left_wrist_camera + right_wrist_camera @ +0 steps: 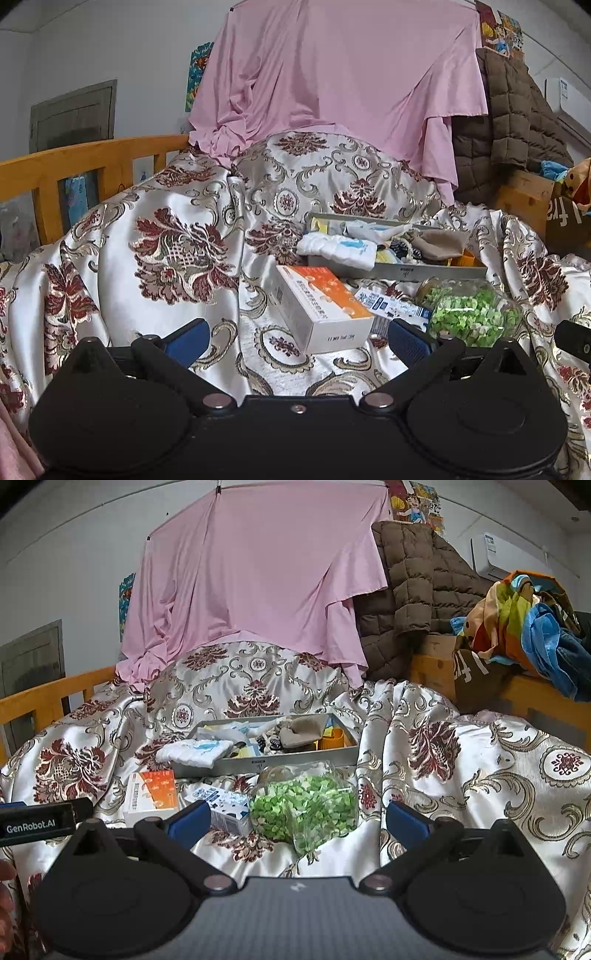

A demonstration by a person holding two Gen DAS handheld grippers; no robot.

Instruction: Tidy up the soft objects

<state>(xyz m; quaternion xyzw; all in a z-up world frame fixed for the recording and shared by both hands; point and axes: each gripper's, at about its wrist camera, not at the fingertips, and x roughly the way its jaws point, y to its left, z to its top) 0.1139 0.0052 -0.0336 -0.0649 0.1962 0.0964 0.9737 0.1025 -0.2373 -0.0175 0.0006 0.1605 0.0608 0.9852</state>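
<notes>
Satin brocade bedspread (461, 760) is covering the bed; on it a grey tray (295, 762) is lying with its long axis running left to right, holding soft cloths. A white folded cloth (192, 752) is draping over the tray's left front corner, pointing leftward. Left gripper (297, 334) and right gripper (297, 814) are hovering spread wide, grasping nothing.

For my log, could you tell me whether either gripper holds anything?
Nothing is held: the left gripper and right gripper are both open and empty above the bedspread.
</notes>
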